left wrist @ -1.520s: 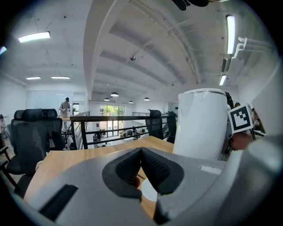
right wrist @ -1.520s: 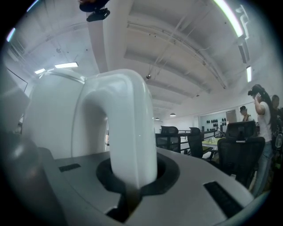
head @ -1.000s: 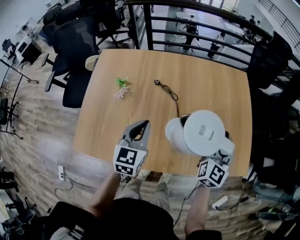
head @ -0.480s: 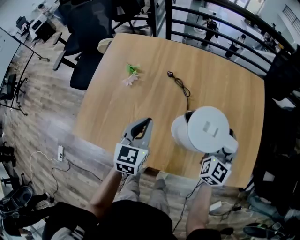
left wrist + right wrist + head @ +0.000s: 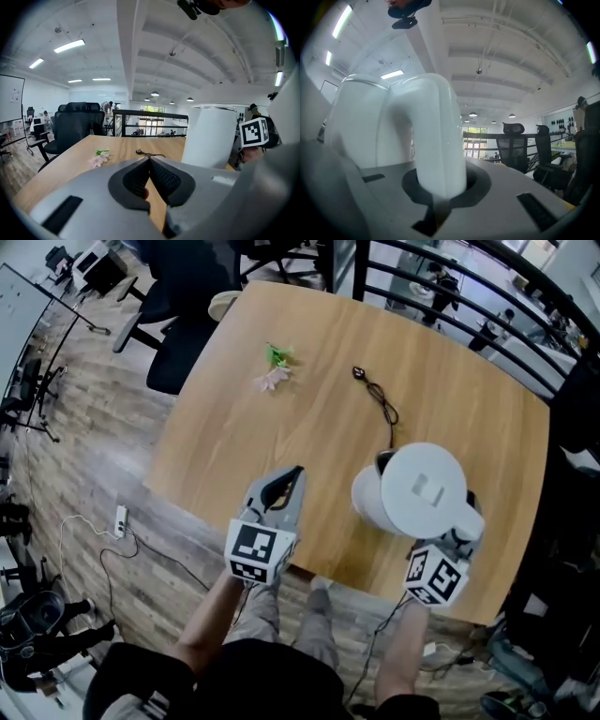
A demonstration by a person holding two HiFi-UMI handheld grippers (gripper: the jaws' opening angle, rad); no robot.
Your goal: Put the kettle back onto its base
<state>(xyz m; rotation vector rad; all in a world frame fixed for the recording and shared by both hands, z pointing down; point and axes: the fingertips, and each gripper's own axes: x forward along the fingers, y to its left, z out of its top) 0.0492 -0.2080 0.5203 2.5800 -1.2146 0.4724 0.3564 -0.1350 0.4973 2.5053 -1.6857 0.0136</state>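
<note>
No lettering, brand or number is legible. The only signs are black-and-white square markers, one on the cube of the left gripper and one on the cube of the right gripper, each behind its jaws.

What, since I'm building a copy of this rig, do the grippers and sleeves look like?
Both the left gripper and right gripper are smooth grey shells with black ribbed pads, each carrying a cube of black-and-white square markers. The person wears a black top; the forearms are uncovered.

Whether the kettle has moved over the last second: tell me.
Yes. The kettle now appears farther in from the table's near edge.
</note>
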